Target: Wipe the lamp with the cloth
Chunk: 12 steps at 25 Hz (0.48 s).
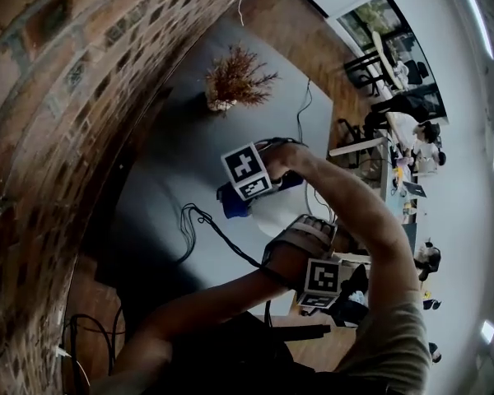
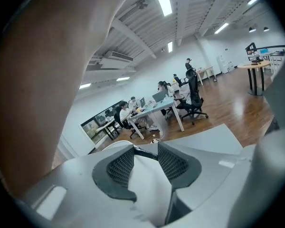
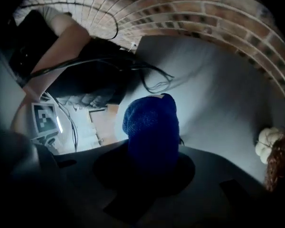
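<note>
The right gripper [image 3: 152, 161] fingers pinch the blue cloth [image 3: 151, 125]; left gripper [image 2: 146, 152] fingers clamp the white lamp [image 2: 145, 186].

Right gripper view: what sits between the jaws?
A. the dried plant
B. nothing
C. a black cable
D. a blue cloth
D: a bunched blue cloth sticks out from between the jaws, which are clamped on it. The cables and the plant lie farther off on the table.
</note>
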Available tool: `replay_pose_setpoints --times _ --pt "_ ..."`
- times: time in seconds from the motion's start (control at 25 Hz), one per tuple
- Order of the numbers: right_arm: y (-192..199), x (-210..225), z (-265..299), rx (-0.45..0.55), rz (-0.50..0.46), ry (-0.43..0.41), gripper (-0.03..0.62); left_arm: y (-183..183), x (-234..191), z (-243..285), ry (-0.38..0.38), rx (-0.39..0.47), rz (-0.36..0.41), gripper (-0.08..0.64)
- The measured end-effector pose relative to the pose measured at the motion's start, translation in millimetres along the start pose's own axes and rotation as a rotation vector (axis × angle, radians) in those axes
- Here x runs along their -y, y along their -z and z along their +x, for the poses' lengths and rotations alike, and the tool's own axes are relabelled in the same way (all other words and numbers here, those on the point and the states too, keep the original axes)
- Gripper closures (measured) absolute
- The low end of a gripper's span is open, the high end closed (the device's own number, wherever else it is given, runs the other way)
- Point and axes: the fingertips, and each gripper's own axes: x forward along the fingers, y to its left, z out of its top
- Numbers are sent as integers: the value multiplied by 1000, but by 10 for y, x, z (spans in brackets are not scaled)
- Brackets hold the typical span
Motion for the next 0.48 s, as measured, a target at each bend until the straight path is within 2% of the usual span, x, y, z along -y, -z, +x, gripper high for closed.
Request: replay_pose_setpoints --times 0.16,0.36,0.48 --pt "280 511 -103 134 187 69 486 11 1 -12 -1 1 4 410" --pt "862 762 -132 307 423 65 486 -5 82 2 6 9 4 413" --pt "1160 800 -109 447 574 26 486 21 92 -29 -7 4 23 414"
